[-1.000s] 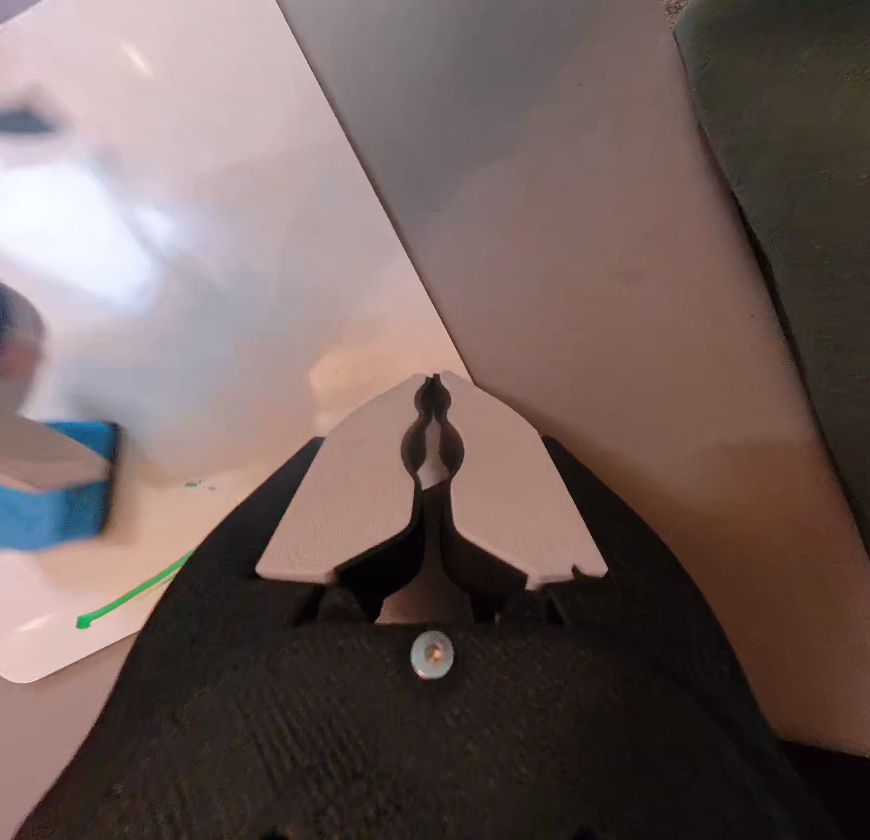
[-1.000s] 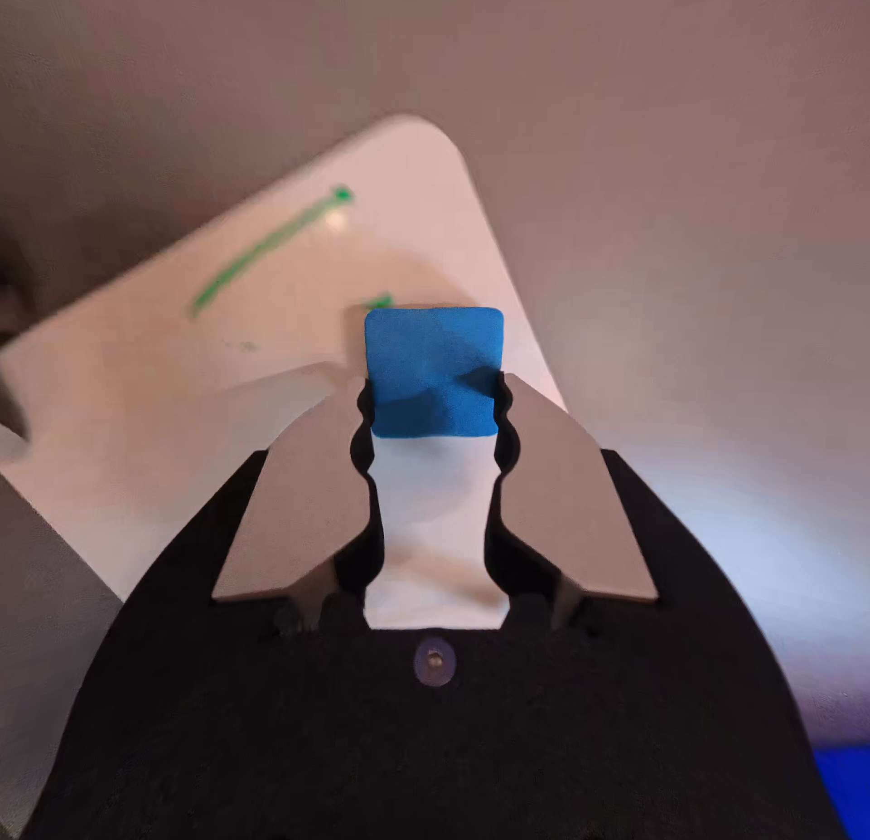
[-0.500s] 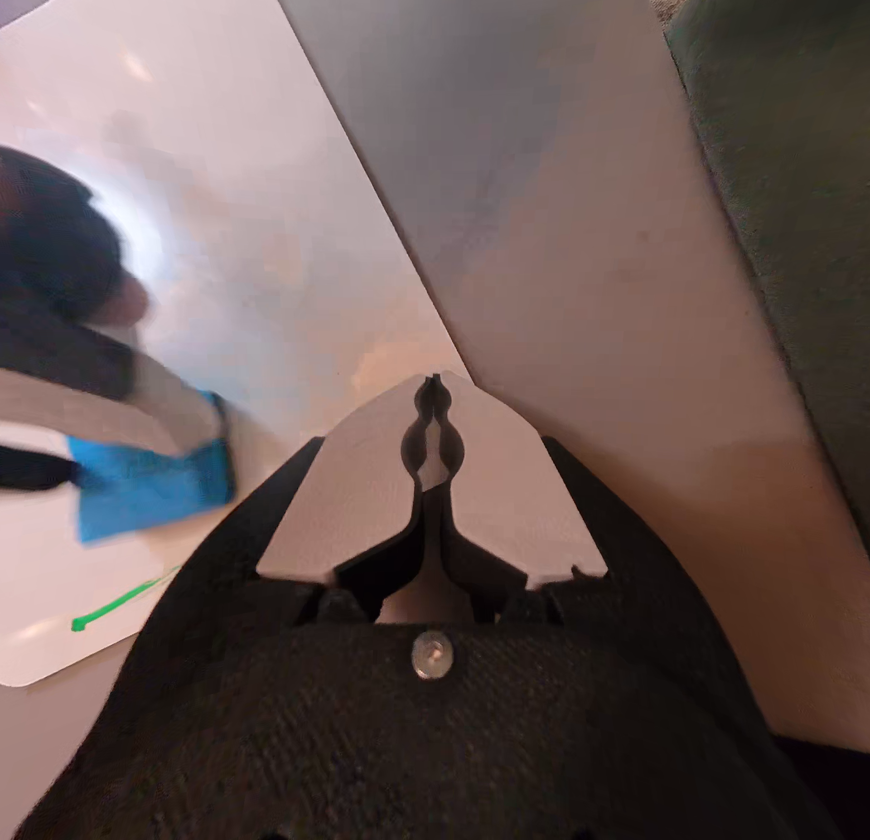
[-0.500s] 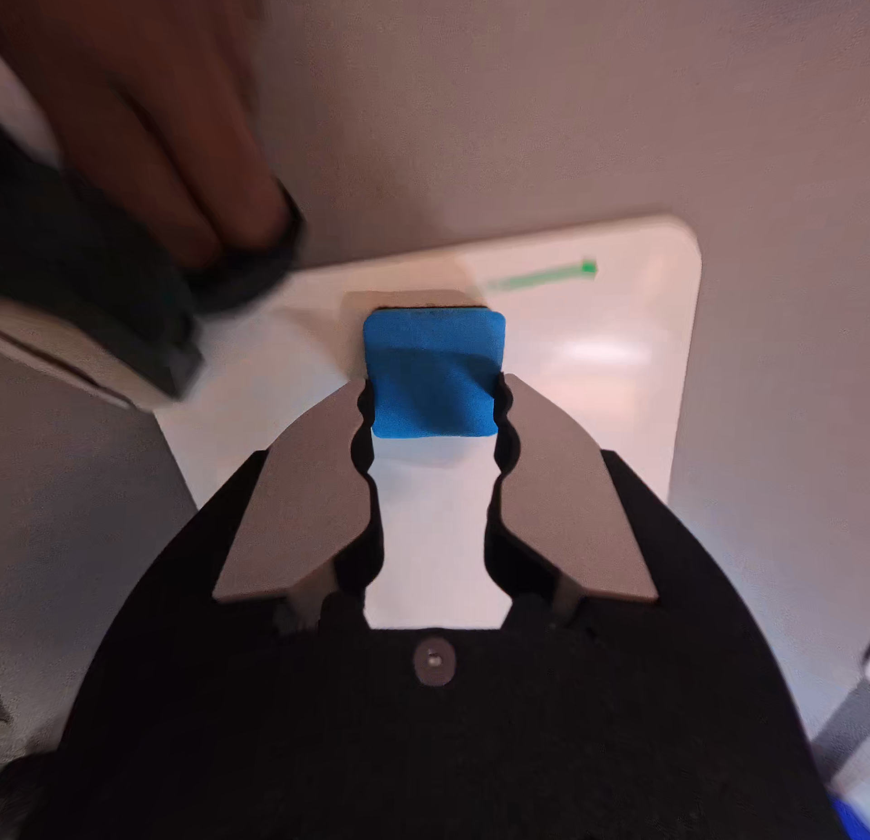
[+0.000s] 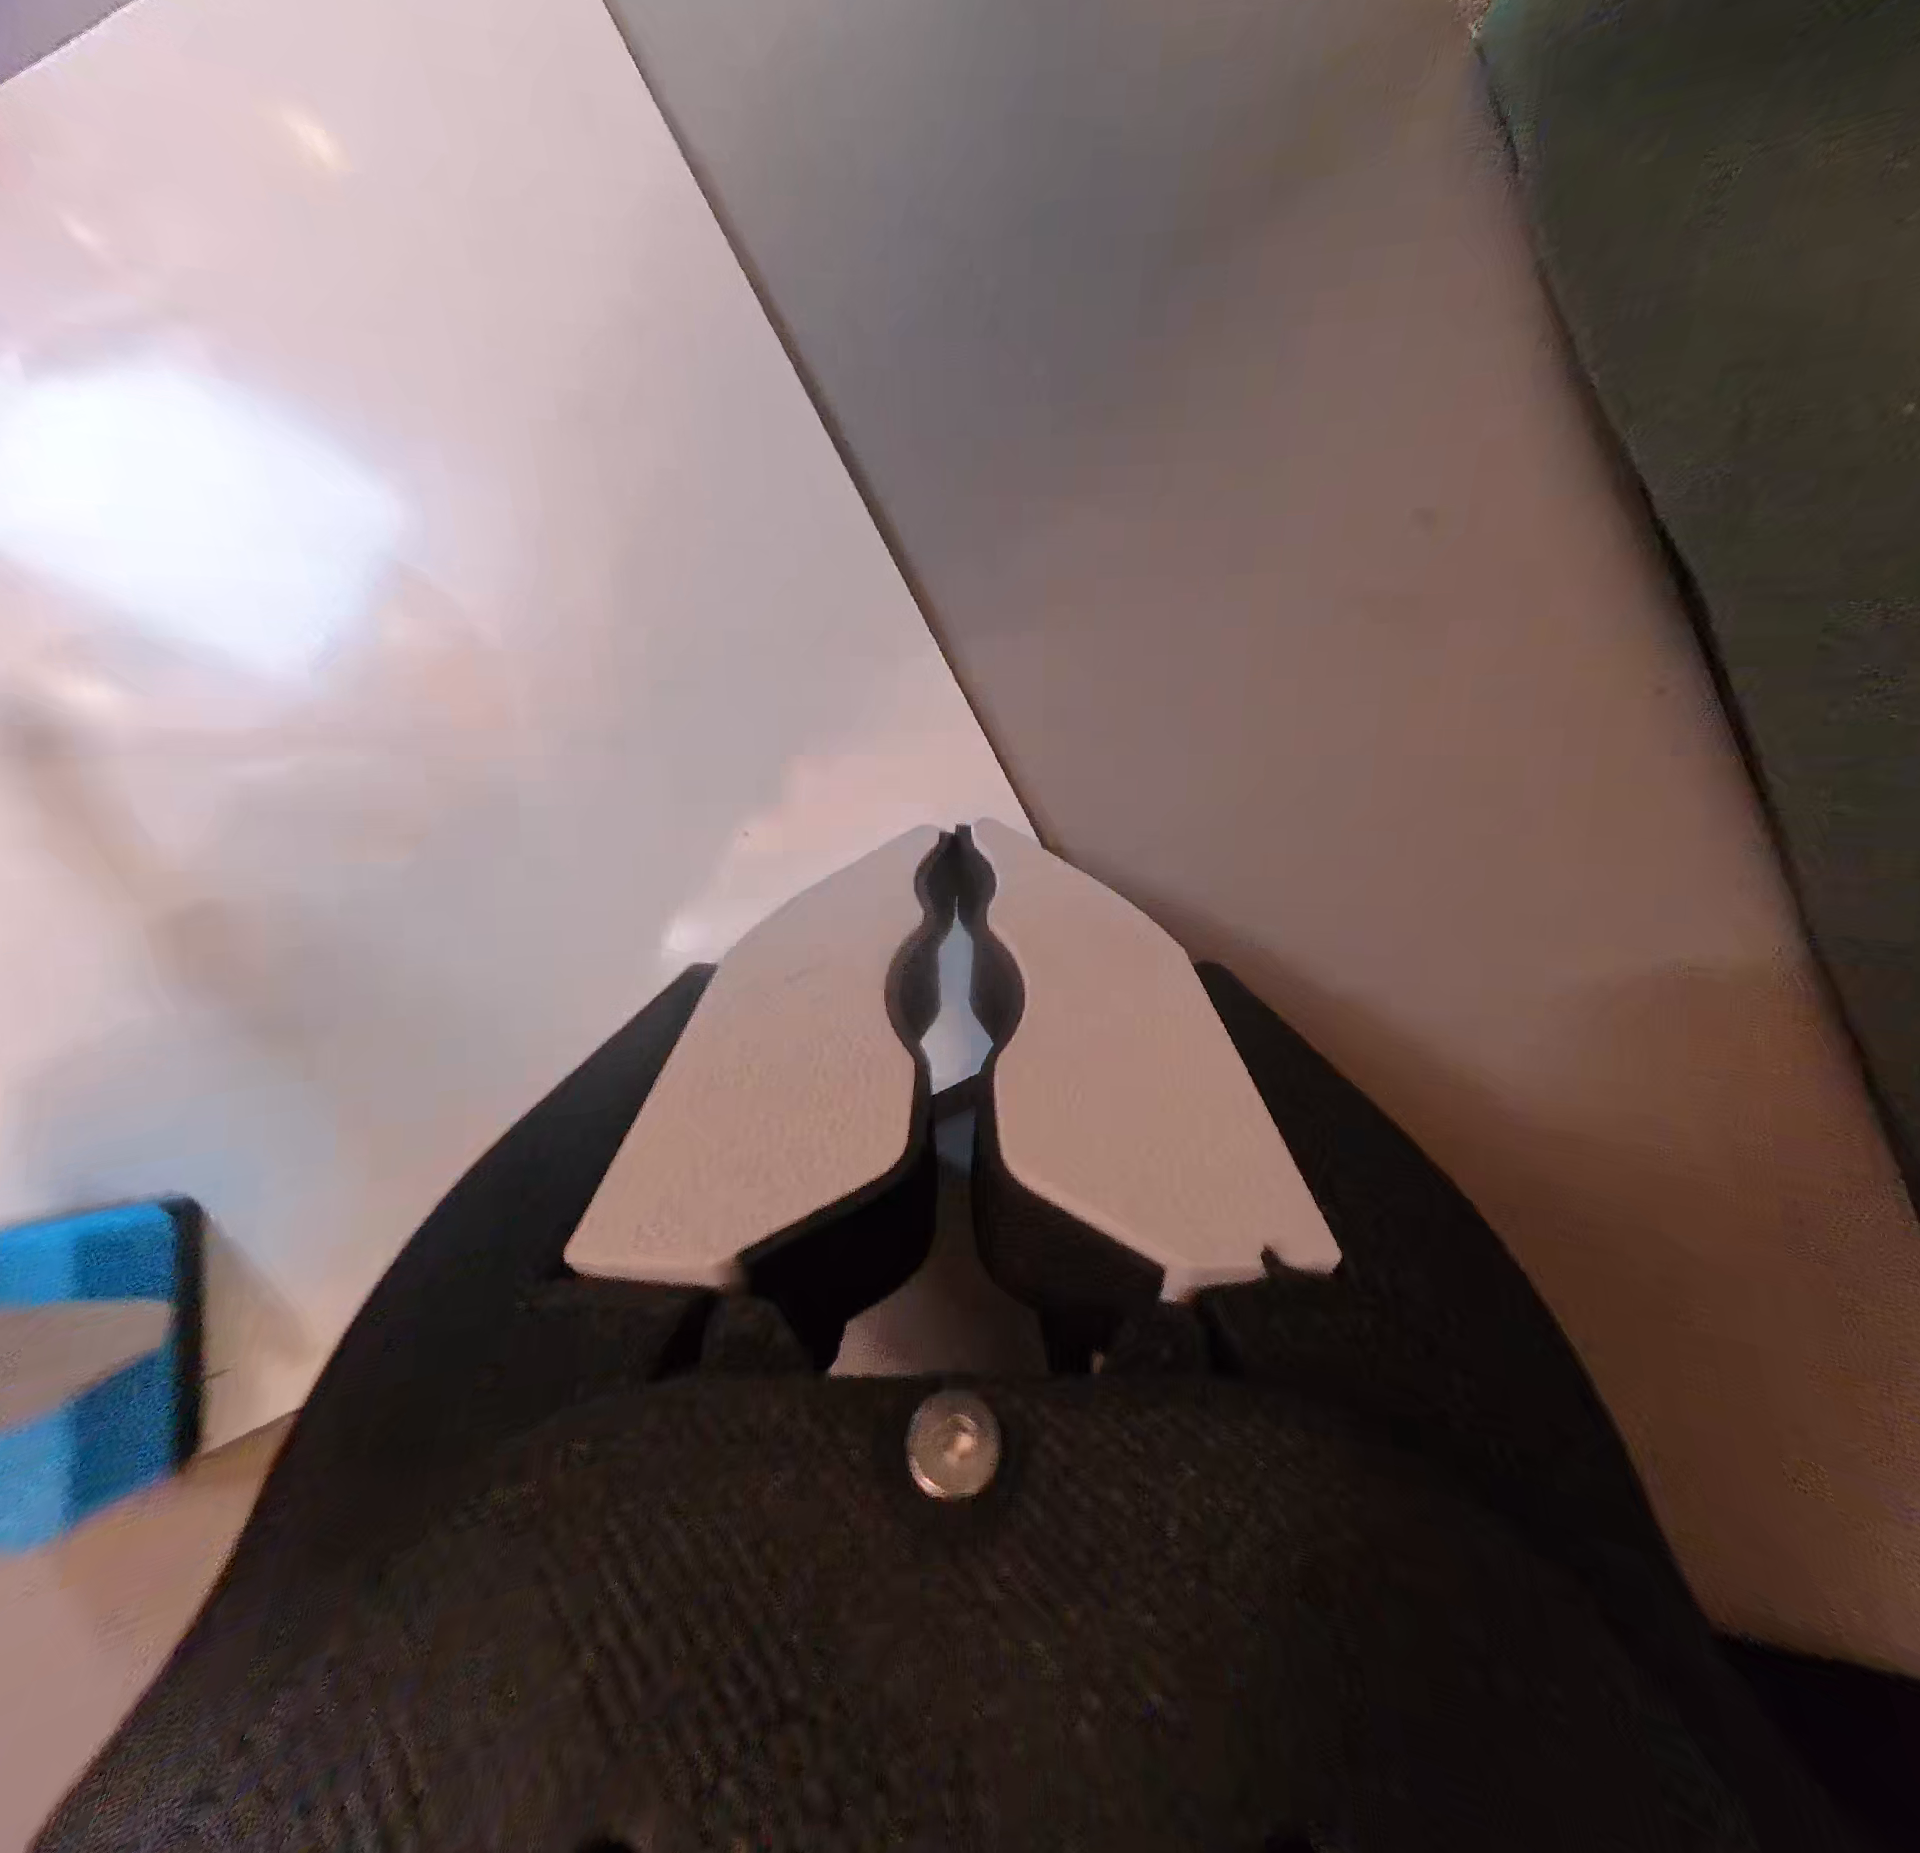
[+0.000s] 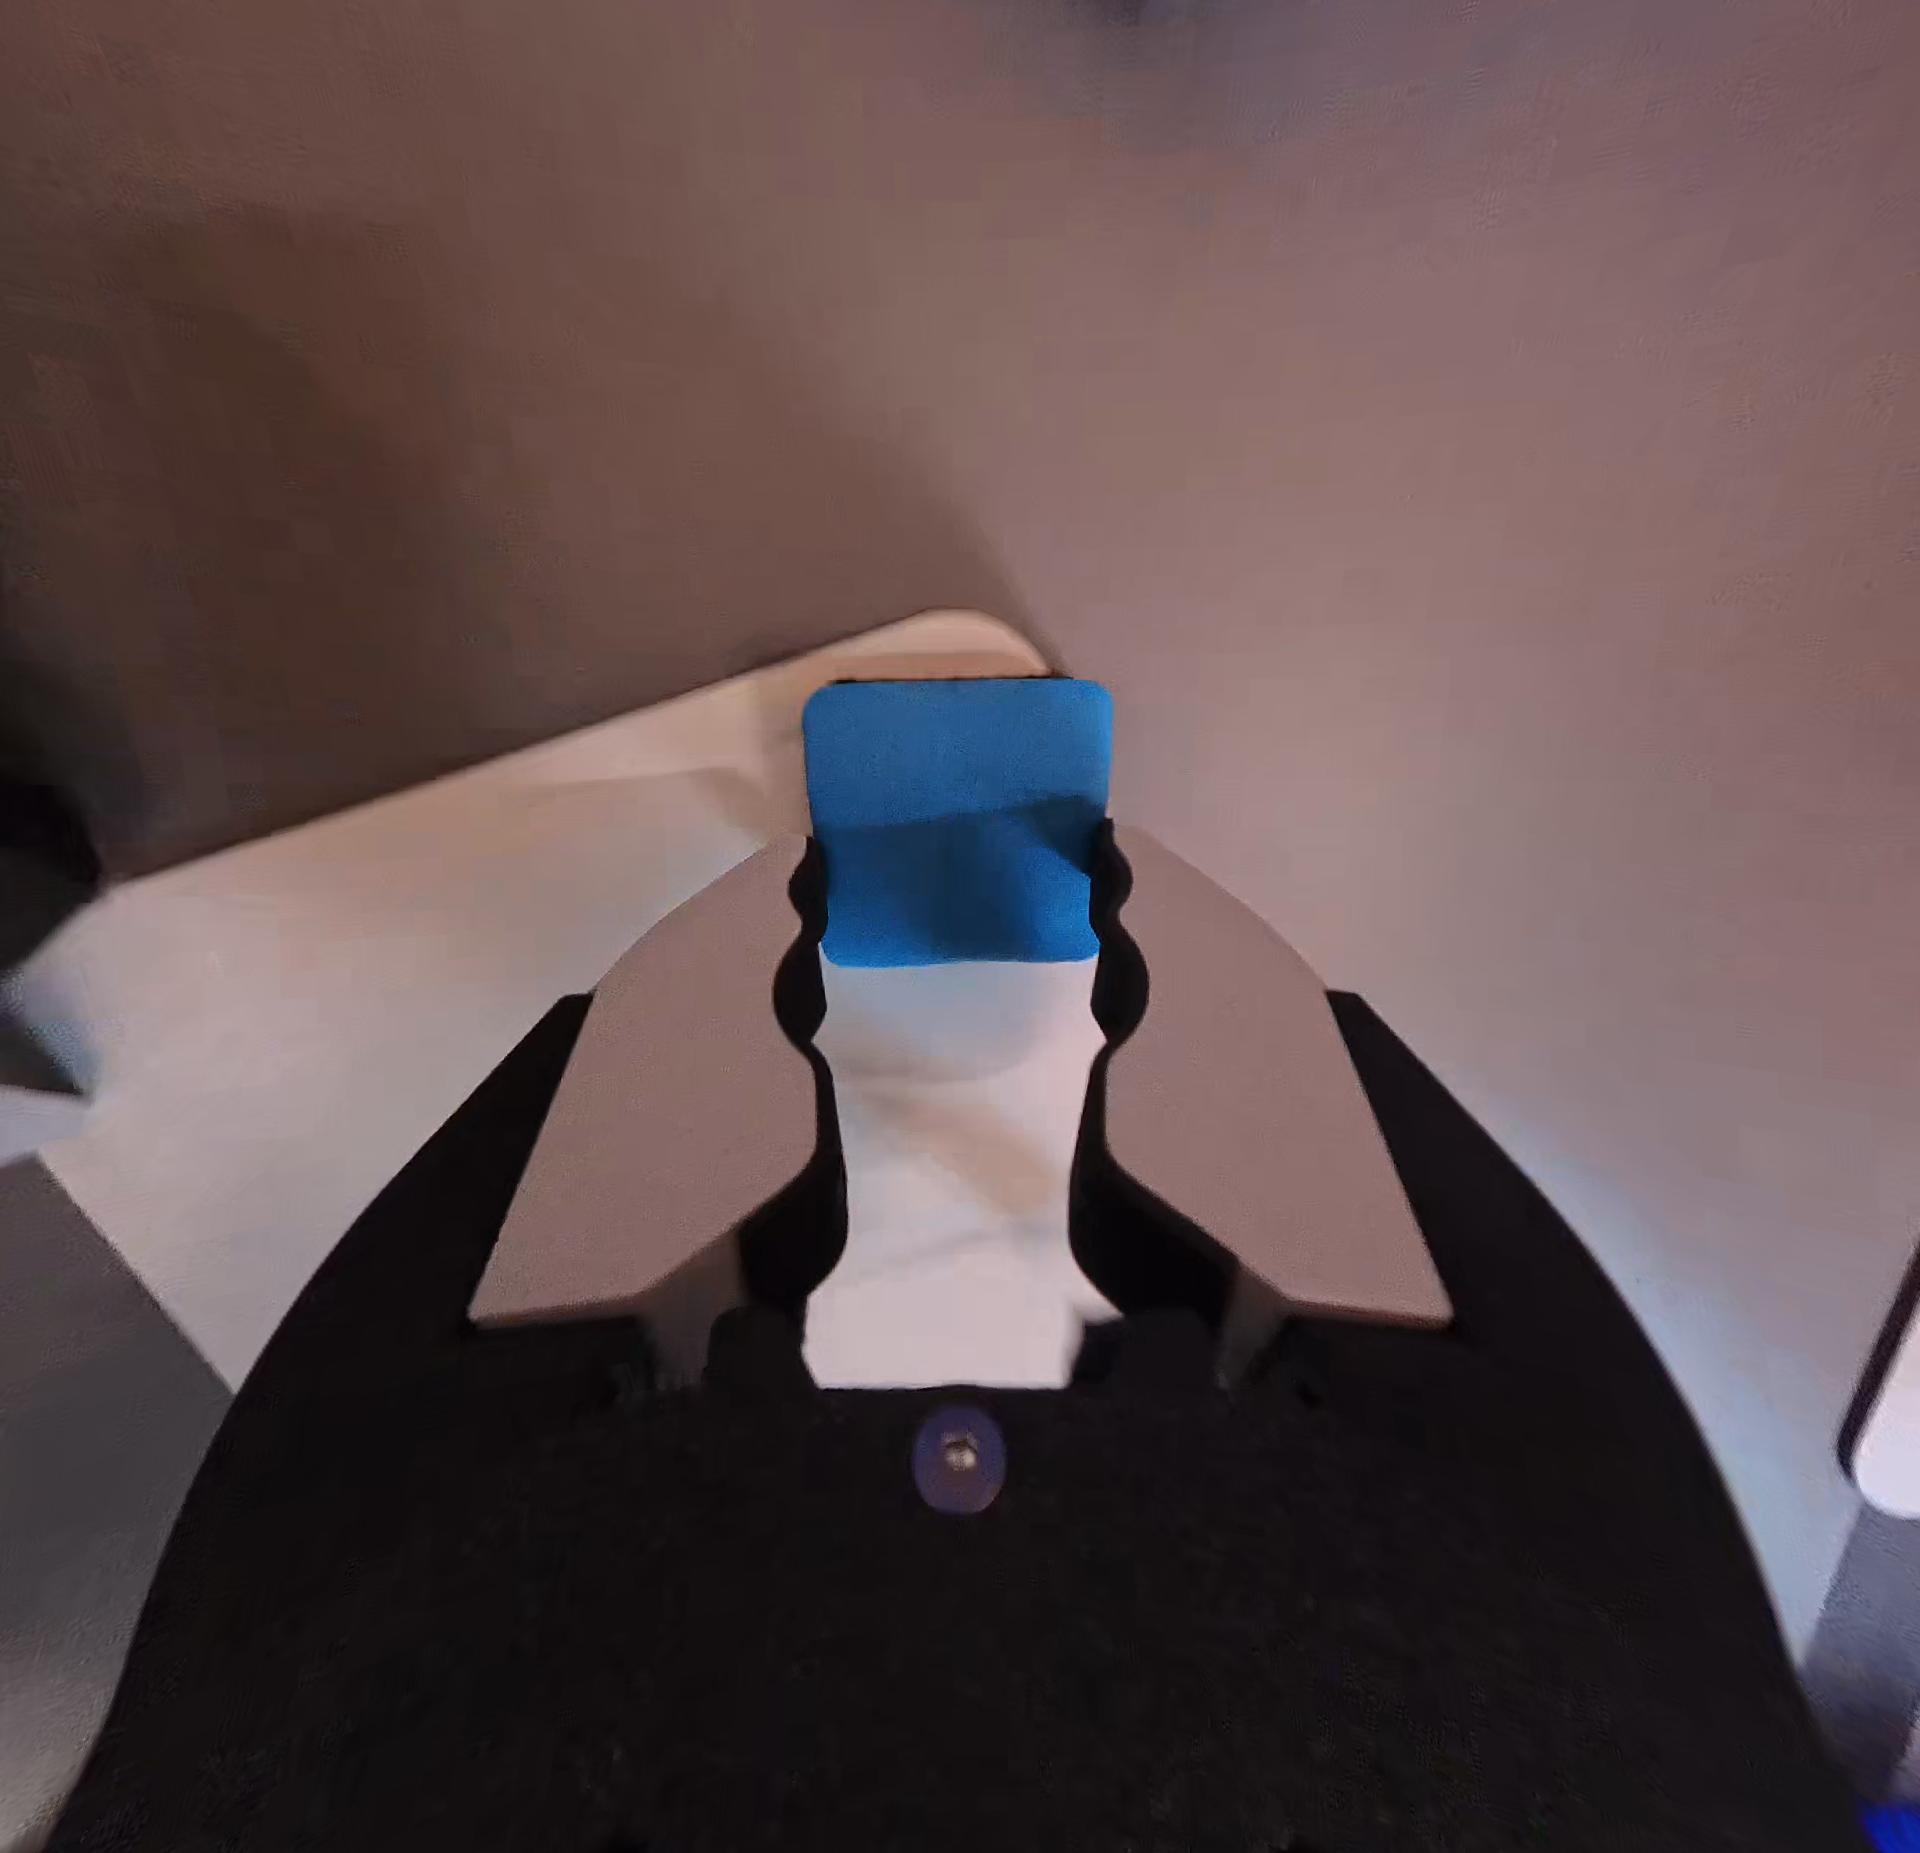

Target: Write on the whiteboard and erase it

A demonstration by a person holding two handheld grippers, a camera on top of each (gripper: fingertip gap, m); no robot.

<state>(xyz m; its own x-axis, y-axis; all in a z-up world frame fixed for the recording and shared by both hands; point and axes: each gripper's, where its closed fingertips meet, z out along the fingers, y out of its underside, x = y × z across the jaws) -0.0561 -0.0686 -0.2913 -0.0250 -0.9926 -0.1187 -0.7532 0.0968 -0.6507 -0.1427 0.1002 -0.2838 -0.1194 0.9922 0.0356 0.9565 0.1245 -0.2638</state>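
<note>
No readable writing in either view.

The whiteboard (image 5: 436,515) shows a bare, glossy face with only glare on it, no letters, numbers or marks that can be made out. The blue eraser (image 6: 956,816) carries no label or brand on its visible face, and the grey table (image 5: 1299,453) bears no sign or sticker.

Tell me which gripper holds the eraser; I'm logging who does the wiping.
The right gripper: its fingers clamp the blue eraser over the whiteboard. The left gripper is shut on nothing, resting at the whiteboard's edge.
</note>
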